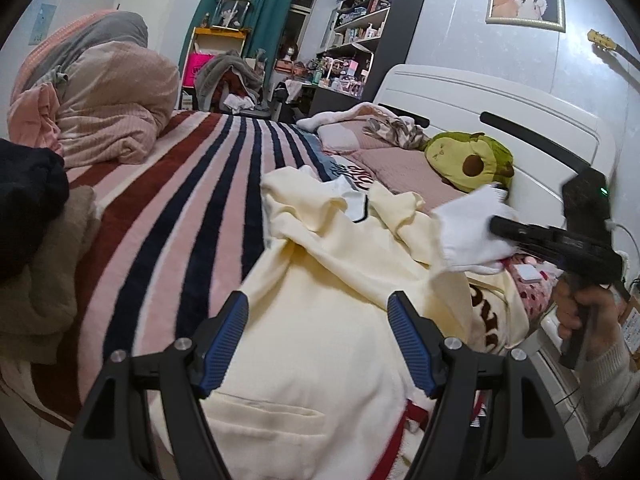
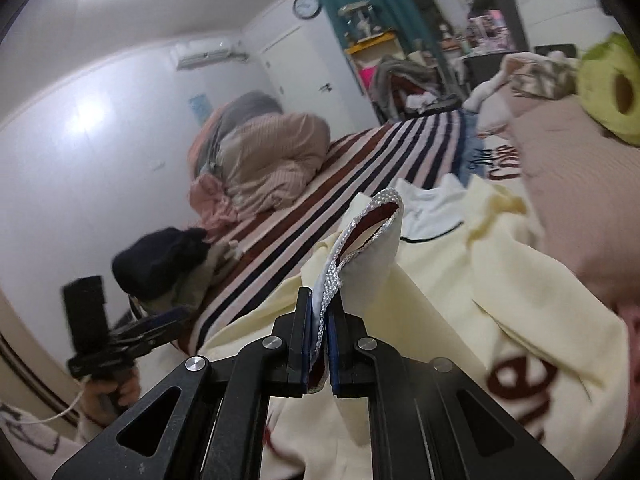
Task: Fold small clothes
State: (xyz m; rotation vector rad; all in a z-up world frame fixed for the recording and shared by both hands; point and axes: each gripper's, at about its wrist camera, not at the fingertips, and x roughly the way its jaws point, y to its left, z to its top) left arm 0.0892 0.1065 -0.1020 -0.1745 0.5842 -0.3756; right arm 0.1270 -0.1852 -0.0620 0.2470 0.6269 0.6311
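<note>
- Your right gripper [image 2: 320,320] is clamped tight on a white sock [image 2: 374,240], pinching the knitted cuff edge between the pads, and the sock stands up from the jaws with its opening gaping toward twelve o'clock.
- From the left wrist view, that same sock [image 1: 472,228] hangs off the black fingers at three o'clock, lifted clear above the cream garment [image 1: 320,340], with your right hand [image 1: 576,308] wrapped round the handle below it.
- Your left gripper [image 1: 318,334] is spread wide with nothing between the blue pads [image 1: 224,344]; it hovers over the cream garment, which fills the frame from six o'clock up to centre.
- The cream garment carries dark red lettering (part of it shows at four o'clock in both views) and lies rumpled on the striped blanket [image 1: 168,208].
- A white top with a black trim line [image 1: 352,196] peeks out at the garment's far edge, about one o'clock from centre.
- The avocado plush [image 1: 472,160] sits by the white headboard [image 1: 500,120] at two o'clock.
- A bundled quilt [image 1: 108,100] is heaped at ten o'clock, and a dark garment [image 1: 28,204] lies at nine.
- In the right wrist view your left gripper [image 2: 160,324] shows at eight o'clock, blurred.
</note>
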